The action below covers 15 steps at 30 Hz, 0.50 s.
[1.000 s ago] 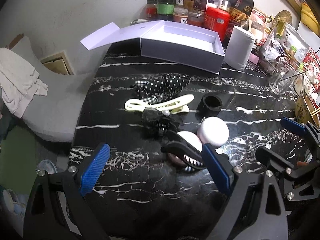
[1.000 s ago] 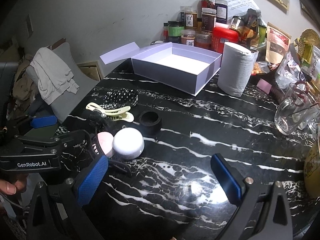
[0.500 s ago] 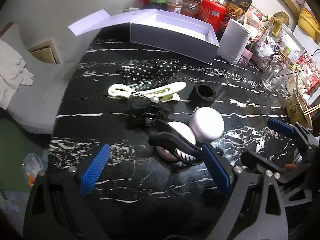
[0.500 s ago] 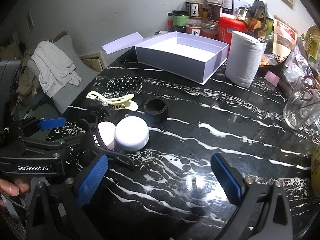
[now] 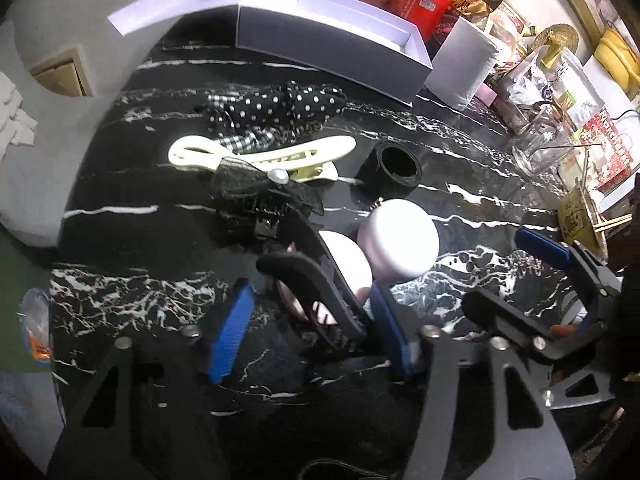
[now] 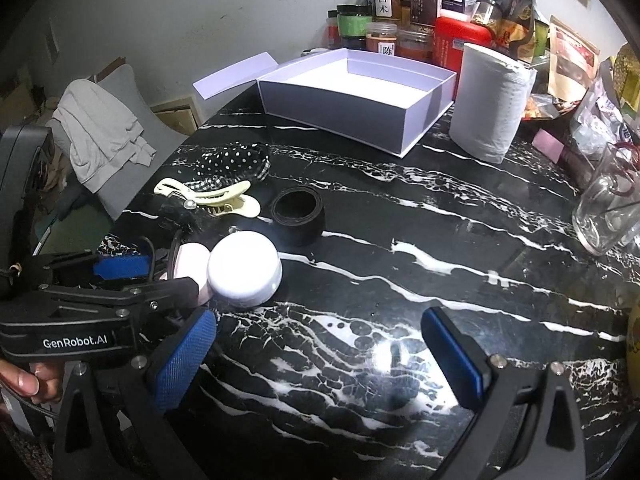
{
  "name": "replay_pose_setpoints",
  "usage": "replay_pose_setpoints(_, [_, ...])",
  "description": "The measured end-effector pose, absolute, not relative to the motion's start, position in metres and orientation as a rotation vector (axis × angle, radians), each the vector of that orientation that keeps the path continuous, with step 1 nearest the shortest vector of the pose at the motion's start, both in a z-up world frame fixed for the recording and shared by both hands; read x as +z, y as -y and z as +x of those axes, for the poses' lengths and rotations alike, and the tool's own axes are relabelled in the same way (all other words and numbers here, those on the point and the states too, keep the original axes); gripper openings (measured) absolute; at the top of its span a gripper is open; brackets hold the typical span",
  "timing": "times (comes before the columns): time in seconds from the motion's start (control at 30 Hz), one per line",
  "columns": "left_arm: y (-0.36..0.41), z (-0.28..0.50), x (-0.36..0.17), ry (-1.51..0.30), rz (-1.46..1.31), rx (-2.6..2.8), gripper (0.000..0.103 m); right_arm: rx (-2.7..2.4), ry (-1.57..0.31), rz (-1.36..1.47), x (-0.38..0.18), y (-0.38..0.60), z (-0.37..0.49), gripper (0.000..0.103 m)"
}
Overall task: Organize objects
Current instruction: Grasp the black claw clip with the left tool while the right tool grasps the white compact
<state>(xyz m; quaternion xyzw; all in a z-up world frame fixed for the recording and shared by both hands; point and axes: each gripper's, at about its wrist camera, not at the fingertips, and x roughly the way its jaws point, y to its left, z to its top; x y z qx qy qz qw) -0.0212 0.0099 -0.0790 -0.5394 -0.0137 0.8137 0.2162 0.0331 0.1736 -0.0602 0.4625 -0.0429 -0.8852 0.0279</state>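
Observation:
A black claw clip (image 5: 320,296) lies on the black marble table (image 5: 132,292), leaning over a pink round compact (image 5: 344,264) beside a white round jar (image 5: 400,244). My left gripper (image 5: 310,292) straddles the claw clip and its jaws are closing. The right pad is at the clip and a gap shows at the left pad. My right gripper (image 6: 320,328) stands open over bare table, with nothing between its fingers. Further back lie a black mesh bow clip (image 5: 256,188), a cream hair clip (image 5: 272,156), a polka-dot bow (image 5: 280,108) and a black ring (image 5: 396,168). An open lavender box (image 6: 360,96) stands behind them.
A paper towel roll (image 6: 492,104) stands right of the box, with jars and a red canister (image 6: 452,40) along the wall. A glass mug (image 6: 608,212) and snack bags crowd the right edge. A grey chair with cloth (image 6: 100,132) is left of the table.
My left gripper has dropped and tilted down over the black claw clip, and its jaws have narrowed around it. The right gripper has sunk slightly toward the table, still open.

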Motion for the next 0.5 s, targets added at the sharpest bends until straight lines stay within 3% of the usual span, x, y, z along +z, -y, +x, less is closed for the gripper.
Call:
replay_pose_setpoints(0.27, [-0.002,-0.021,-0.071,0.034,-1.457,2.296,0.023,-2.701,0.129,1.441,-0.065,-0.169,0.028,0.103])
replay_pose_setpoints(0.5, [0.009,-0.022,-0.067,0.026,-1.453,2.315,0.022,-2.653,0.112,1.434,-0.069,-0.156,0.02,0.103])
